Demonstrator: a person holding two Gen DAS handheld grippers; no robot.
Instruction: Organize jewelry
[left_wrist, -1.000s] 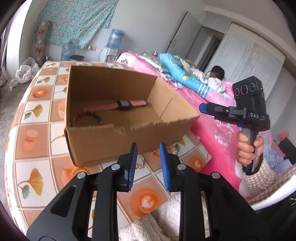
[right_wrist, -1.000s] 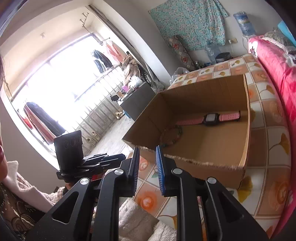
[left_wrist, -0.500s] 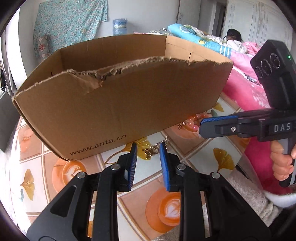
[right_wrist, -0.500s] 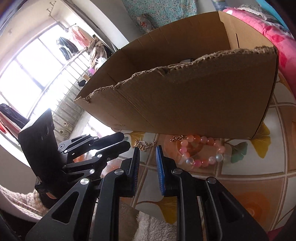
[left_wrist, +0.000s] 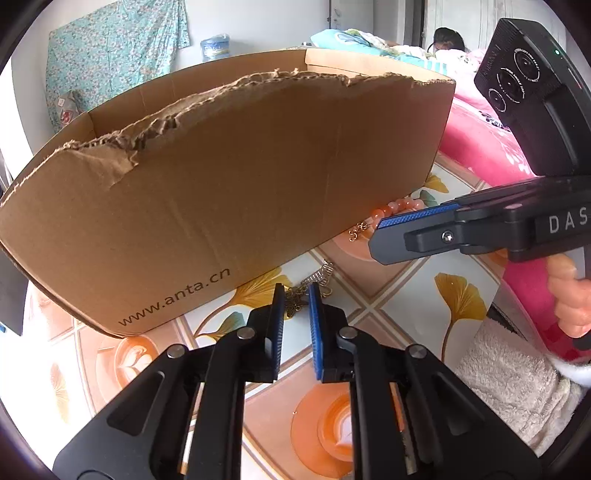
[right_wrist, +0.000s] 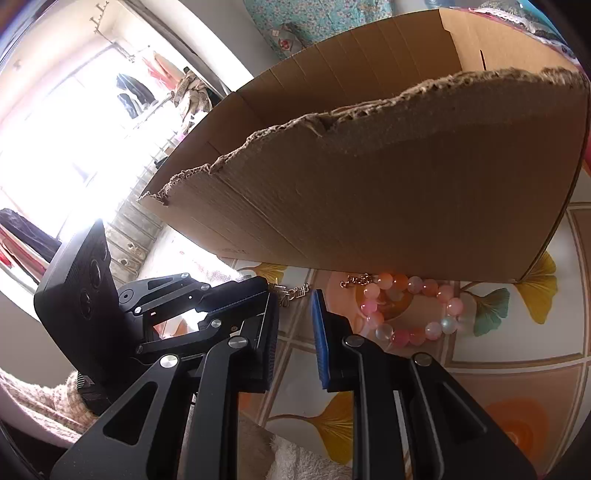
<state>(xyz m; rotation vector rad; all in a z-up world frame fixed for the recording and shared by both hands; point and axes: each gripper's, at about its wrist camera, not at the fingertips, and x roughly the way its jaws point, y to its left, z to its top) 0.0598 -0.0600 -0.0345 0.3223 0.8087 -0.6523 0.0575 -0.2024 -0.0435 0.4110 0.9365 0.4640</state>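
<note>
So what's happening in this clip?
A person with a tool in each hand is tidying jewelry by a cardboard box. The left tool is open, its fingers on either side of a gold chain on the tablecloth. The right tool, also open, hovers near a pink bead bracelet at the box's foot.

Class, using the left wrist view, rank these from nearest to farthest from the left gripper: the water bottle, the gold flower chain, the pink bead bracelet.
1. The gold flower chain, lying on the tiles between the fingers of the left gripper.
2. The pink bead bracelet, farther right, at the cardboard box corner.
3. The water bottle, against the back wall, beyond the box.
</note>
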